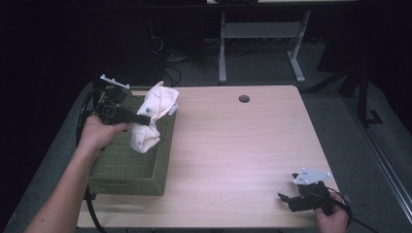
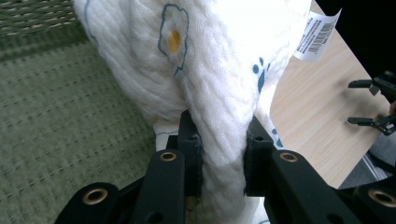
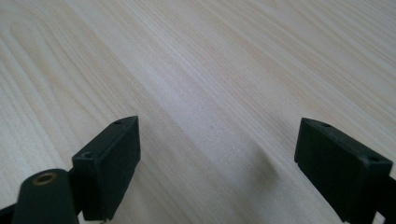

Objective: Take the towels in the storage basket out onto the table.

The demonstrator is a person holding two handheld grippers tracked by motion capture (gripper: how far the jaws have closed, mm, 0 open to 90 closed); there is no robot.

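A white quilted cloth (image 1: 151, 116) with small printed fried eggs and blue marks hangs bunched above the green woven basket (image 1: 127, 167) at the table's left. My left gripper (image 1: 144, 118) is shut on it; in the left gripper view both black pads pinch a thick fold of the cloth (image 2: 219, 84), and a barcode label (image 2: 316, 33) sticks out at its upper right. Near the table's front right corner my right gripper (image 1: 289, 193) stands open, its jaws wide apart over bare wood (image 3: 210, 93) with nothing between them.
The light wooden table (image 1: 233, 145) has a round cable hole (image 1: 244, 98) at the back. The basket's floor (image 2: 60, 130) lies under the cloth. Desk legs (image 1: 222, 48) and cables stand on the dark floor behind.
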